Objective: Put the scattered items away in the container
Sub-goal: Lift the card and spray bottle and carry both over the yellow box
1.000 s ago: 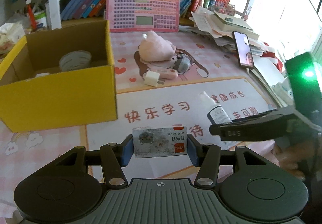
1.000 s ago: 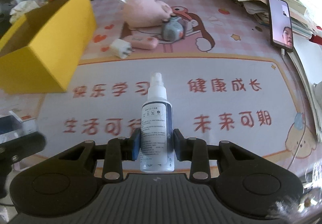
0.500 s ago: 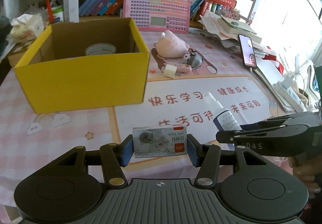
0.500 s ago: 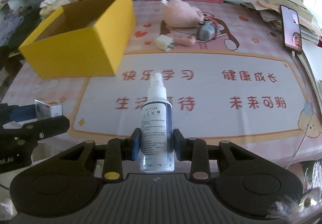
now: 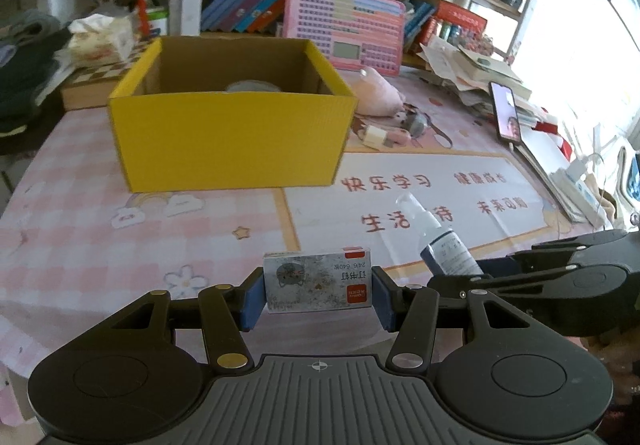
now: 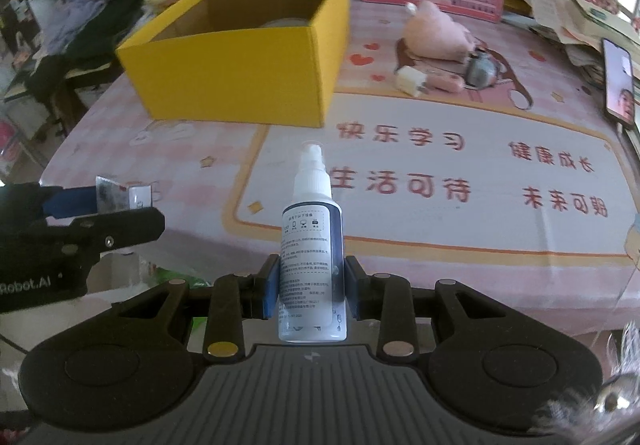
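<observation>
My left gripper (image 5: 318,295) is shut on a small staple box (image 5: 318,281) with a grey cat print and a red label, held above the near table edge. My right gripper (image 6: 311,287) is shut on a spray bottle (image 6: 312,245) with a white nozzle, upright between the blue pads. The same spray bottle (image 5: 444,245) shows at the right of the left wrist view, and the staple box (image 6: 120,197) at the left of the right wrist view. The open yellow cardboard box (image 5: 228,141) stands ahead on the table, with a roll of tape (image 5: 252,86) inside.
Beyond the yellow cardboard box (image 6: 240,73) lie a pink plush toy (image 6: 436,31), a white charger plug (image 6: 408,81), a pink case and a small grey toy (image 6: 482,69). A phone (image 6: 620,85) lies at the right, before stacked papers. Books and a pink keyboard toy (image 5: 344,27) line the back.
Both grippers have drawn back toward the near table edge with their loads, so the yellow box now sits farther off and nearer the middle of both views. Both grips are unchanged.
</observation>
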A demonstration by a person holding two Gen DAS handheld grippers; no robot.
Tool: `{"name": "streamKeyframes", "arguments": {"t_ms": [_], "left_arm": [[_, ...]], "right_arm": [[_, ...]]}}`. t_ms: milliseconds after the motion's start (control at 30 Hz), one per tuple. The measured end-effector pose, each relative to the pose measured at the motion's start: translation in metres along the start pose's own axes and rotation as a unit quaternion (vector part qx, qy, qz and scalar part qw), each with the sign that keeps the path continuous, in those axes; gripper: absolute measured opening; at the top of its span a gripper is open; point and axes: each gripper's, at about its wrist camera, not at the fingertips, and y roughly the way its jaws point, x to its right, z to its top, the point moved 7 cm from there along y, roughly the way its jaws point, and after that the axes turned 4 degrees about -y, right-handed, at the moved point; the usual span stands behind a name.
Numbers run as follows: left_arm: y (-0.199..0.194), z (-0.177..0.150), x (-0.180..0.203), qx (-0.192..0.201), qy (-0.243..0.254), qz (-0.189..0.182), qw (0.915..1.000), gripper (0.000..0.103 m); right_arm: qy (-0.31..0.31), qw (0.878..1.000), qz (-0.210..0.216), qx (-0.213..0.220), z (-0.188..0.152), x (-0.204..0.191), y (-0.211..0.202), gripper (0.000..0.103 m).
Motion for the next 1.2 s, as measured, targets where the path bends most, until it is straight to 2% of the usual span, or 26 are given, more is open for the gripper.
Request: {"name": "streamKeyframes", "arguments": {"t_ms": [667, 1000, 1200], "left_arm": [[-0.028, 0.014, -0.064, 0.045, -0.044, 0.035, 0.9974, 0.053], [-0.025, 0.032, -0.069, 0.057, -0.039, 0.04, 0.9968, 0.053], [-0.022, 0.054, -0.069, 0.073, -0.033, 0.035, 0.9961, 0.053]], "right_arm": [[-0.101, 0.994, 0.047, 0.02, 0.036, -0.077, 0.014, 0.031], [-0.106, 0.992, 0.061, 0.035, 0.059, -0.082, 0.02, 0.031], [-0.106, 0.991, 0.068, 0.043, 0.078, -0.079, 0.022, 0.031]]}}
